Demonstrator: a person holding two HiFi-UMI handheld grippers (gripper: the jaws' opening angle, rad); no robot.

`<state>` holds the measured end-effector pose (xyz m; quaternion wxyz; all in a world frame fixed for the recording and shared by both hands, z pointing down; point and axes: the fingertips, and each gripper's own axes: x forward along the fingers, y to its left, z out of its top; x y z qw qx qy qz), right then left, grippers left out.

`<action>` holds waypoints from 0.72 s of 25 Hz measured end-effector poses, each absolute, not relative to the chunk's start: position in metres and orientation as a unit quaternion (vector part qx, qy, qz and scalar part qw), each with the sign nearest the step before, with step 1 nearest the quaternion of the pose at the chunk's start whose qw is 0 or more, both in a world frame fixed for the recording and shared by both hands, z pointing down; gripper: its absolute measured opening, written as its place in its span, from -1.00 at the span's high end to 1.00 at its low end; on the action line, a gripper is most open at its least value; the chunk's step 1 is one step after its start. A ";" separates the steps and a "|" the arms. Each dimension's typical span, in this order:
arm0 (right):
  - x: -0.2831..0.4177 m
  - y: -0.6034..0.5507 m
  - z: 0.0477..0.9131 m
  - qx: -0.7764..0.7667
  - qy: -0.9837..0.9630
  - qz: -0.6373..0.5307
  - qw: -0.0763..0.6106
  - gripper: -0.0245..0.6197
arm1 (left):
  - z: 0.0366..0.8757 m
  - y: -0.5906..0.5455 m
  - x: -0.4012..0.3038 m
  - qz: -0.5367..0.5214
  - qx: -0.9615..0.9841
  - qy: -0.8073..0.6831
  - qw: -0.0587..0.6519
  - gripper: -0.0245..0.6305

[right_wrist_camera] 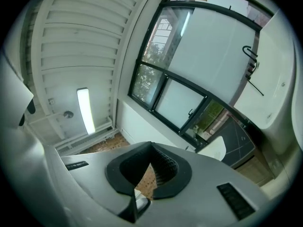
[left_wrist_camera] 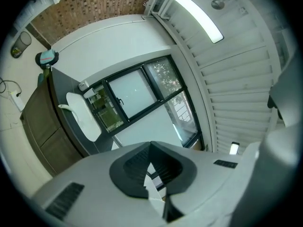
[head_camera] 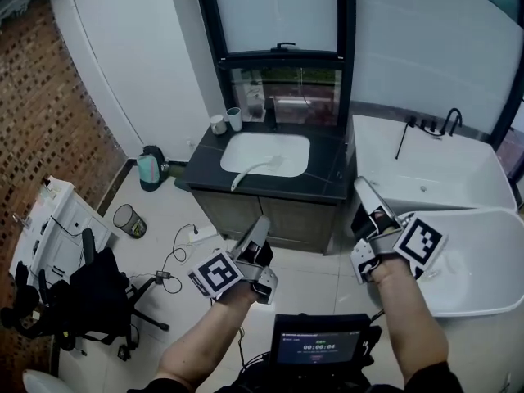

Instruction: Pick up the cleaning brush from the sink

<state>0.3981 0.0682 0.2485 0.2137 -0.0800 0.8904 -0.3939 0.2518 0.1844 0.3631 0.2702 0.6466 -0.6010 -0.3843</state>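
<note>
The white cleaning brush [head_camera: 255, 169] lies in the white sink [head_camera: 282, 147], its handle sticking out over the front left rim onto the dark counter. My left gripper [head_camera: 259, 224] hovers over the floor in front of the cabinet, shut and empty, well short of the sink. My right gripper [head_camera: 363, 189] is raised near the counter's right corner, also shut with nothing in it. In the left gripper view the sink [left_wrist_camera: 84, 118] and brush handle [left_wrist_camera: 63, 107] show far off at left, beyond the shut left gripper [left_wrist_camera: 150, 144]. The right gripper [right_wrist_camera: 151, 144] points up at the window.
Two cups [head_camera: 225, 121] and a faucet [head_camera: 274, 119] stand at the back of the counter. A white bathtub [head_camera: 434, 174] with a black tap [head_camera: 449, 121] fills the right. On the floor at left are a teal kettle [head_camera: 150, 168], a bin [head_camera: 129, 220], cables [head_camera: 176, 256] and a black chair [head_camera: 90, 295].
</note>
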 end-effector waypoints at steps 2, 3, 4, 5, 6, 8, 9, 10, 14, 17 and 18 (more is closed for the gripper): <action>0.347 0.038 0.245 -0.077 0.890 -0.395 0.214 1.00 | 0.355 0.154 0.198 -0.383 0.643 -0.608 0.265 0.97; 0.311 0.018 0.242 -0.076 0.887 -0.402 0.213 1.00 | 0.349 0.136 0.160 -0.387 0.639 -0.610 0.264 0.97; 0.270 -0.004 0.240 -0.075 0.884 -0.410 0.211 1.00 | 0.342 0.116 0.120 -0.390 0.635 -0.612 0.265 0.97; 0.231 -0.026 0.238 -0.074 0.881 -0.419 0.207 1.00 | 0.337 0.096 0.082 -0.390 0.632 -0.614 0.267 0.97; 0.195 -0.049 0.238 -0.076 0.880 -0.423 0.203 1.00 | 0.333 0.076 0.047 -0.390 0.630 -0.616 0.268 0.97; 0.139 -0.097 0.236 -0.078 0.881 -0.424 0.195 1.00 | 0.327 0.031 -0.014 -0.390 0.626 -0.621 0.264 0.97; 0.114 -0.123 0.234 -0.077 0.880 -0.428 0.193 1.00 | 0.323 0.006 -0.041 -0.389 0.625 -0.625 0.262 0.97; 0.091 -0.148 0.233 -0.077 0.877 -0.433 0.191 1.00 | 0.319 -0.019 -0.068 -0.384 0.623 -0.629 0.263 0.97; -0.017 -0.204 0.256 -0.111 0.875 -0.434 0.183 1.00 | 0.333 -0.074 -0.197 -0.343 0.632 -0.641 0.268 0.97; -0.124 -0.220 0.285 -0.140 0.872 -0.425 0.196 1.00 | 0.364 -0.097 -0.319 -0.316 0.647 -0.639 0.270 0.97; -0.150 -0.227 0.292 -0.150 0.869 -0.426 0.201 1.00 | 0.371 -0.106 -0.349 -0.311 0.653 -0.633 0.275 0.97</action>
